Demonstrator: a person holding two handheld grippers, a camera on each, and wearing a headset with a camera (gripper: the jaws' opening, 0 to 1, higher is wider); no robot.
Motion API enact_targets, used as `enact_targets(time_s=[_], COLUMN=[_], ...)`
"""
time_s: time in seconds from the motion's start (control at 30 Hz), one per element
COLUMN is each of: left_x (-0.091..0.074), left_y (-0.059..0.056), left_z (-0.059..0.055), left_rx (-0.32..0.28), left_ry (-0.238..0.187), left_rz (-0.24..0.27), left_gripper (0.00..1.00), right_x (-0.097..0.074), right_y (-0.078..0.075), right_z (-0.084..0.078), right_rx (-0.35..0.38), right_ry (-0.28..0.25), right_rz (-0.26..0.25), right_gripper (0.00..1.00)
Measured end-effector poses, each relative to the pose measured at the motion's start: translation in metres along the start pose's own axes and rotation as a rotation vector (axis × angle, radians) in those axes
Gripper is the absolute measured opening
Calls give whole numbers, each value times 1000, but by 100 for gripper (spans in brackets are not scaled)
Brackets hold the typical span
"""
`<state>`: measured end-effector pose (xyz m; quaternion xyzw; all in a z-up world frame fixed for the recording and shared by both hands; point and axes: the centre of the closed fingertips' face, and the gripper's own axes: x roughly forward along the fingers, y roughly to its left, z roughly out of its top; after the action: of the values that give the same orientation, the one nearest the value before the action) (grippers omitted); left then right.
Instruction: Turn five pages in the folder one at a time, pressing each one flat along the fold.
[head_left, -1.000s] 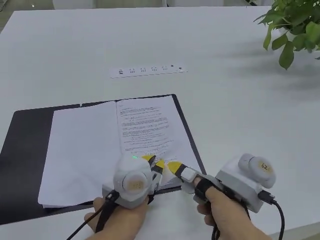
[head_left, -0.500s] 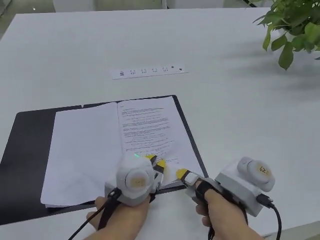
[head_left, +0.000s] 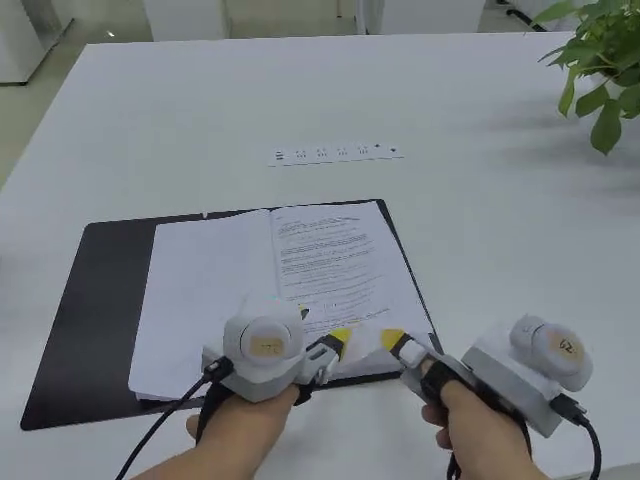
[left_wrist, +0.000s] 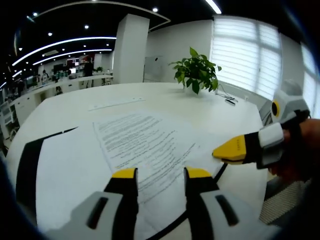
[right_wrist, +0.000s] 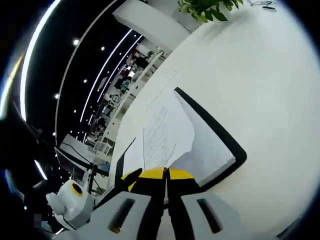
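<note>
Black folder lies open on a white table. The right gripper pinches the near corner of the printed page, lifting it. The left gripper hovers beside it, jaws parted.

The page ahead of the left claw is showing as thin, matt white paper. The folder to that claw's left is looking smooth, matt black. The tabletop beyond is gleaming softly, smooth and white. The right claw, like the left, is wearing matt yellow tips on smooth grey plastic.
</note>
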<state>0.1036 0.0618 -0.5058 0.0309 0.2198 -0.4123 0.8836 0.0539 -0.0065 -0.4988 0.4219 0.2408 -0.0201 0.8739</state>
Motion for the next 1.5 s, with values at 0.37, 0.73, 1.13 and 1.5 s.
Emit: enact_targets(time_s=[0.37,0.73,1.13,1.5], left_x=[-59,-117,-161,-188], left_y=[48,88,125,146], left_z=[27,33,20,0], left_rx=[-18,-66,-122,-157], left_ry=[-85,-143,-164,-137], left_rz=[81,161,254,317], left_gripper=[39,39,39,38], right_x=[-7,1,25,48], right_y=[68,115,152,163], right_z=[4,-16,-65,-110], right_rx=[-329,-643,-818,-886], right_ry=[-56,-27,57,178], right_rz=[87,105,198,241], right_gripper=[0,0,0,0])
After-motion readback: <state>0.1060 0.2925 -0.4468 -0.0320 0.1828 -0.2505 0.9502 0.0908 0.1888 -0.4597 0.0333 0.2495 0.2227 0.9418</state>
